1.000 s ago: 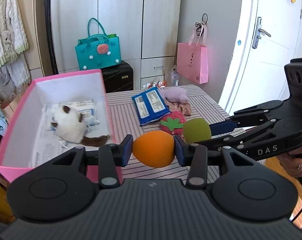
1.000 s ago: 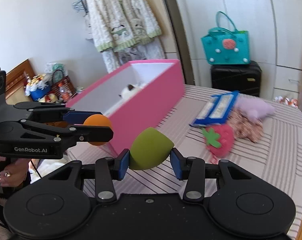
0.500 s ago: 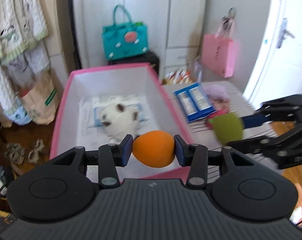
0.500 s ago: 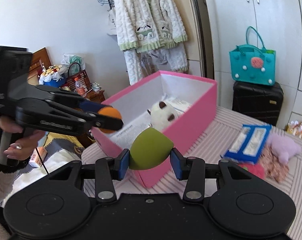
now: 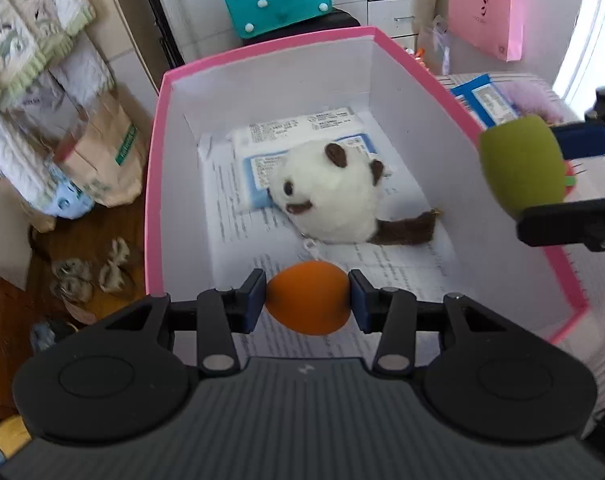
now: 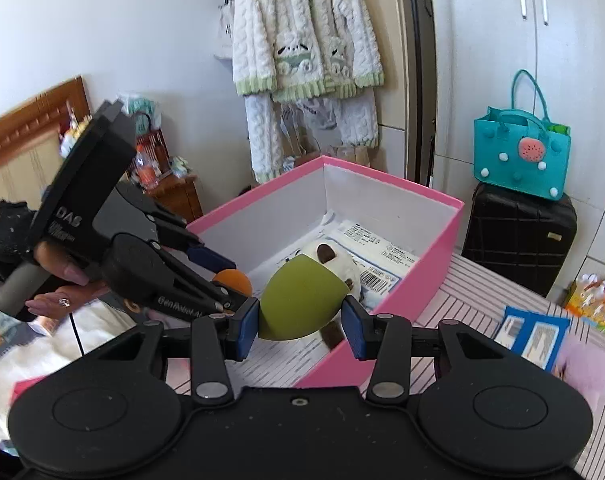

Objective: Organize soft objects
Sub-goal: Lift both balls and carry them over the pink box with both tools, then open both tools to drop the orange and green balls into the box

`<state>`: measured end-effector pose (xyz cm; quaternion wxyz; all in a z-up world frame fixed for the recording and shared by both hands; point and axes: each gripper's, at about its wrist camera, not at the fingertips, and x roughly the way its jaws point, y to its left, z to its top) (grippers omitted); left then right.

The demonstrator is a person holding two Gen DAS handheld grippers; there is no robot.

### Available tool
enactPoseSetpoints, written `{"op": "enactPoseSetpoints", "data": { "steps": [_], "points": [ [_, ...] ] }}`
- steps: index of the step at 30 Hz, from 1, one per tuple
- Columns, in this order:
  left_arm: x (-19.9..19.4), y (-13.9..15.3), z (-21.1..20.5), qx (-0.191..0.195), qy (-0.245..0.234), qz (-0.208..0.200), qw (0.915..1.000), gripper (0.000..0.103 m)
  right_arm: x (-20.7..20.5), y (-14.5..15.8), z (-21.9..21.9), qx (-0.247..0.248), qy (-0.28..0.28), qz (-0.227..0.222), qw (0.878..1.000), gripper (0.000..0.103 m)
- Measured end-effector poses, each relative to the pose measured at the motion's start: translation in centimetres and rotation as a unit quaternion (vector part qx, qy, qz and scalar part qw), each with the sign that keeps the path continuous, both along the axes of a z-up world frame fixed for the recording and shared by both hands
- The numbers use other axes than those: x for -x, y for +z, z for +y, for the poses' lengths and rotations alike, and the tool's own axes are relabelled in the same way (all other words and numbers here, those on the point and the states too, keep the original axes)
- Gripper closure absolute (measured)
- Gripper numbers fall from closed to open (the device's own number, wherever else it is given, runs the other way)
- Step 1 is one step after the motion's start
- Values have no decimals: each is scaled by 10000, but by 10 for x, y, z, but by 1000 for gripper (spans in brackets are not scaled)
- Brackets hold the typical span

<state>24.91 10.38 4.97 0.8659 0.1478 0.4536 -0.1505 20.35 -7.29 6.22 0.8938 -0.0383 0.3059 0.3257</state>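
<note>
An orange sponge (image 5: 307,298) is clamped between the fingers of the left gripper (image 5: 307,300), which is held above the near end of an open pink box (image 5: 422,70). Just ahead of it, a white plush toy (image 5: 326,196) is seen lying on papers inside the box. A green sponge (image 6: 300,296) is gripped by the right gripper (image 6: 300,322), positioned over the box's right rim, to the right of the left gripper.
</note>
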Motion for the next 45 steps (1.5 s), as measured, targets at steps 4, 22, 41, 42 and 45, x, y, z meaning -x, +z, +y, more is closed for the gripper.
{"op": "enactPoseSetpoints", "data": {
  "steps": [4,22,41,42,45],
  "points": [
    [-11,-2,-2,-112,-75,-64,9999,56,-14,-5,15,284,70,31,9996,53],
    [-4,37,32,505,-17,-604,9969,47,-45,-11,61,1055,709,571,9902,52],
    [55,78,28,1199,142,0,9927,26,8,33,1,219,219,226,9993,41],
    [62,81,25,1155,108,-70,9932,25,12,34,-4,182,193,205,9994,41],
    [81,88,14,1035,-59,-225,9944,25,29,38,-18,162,125,85,9998,40]
  ]
}}
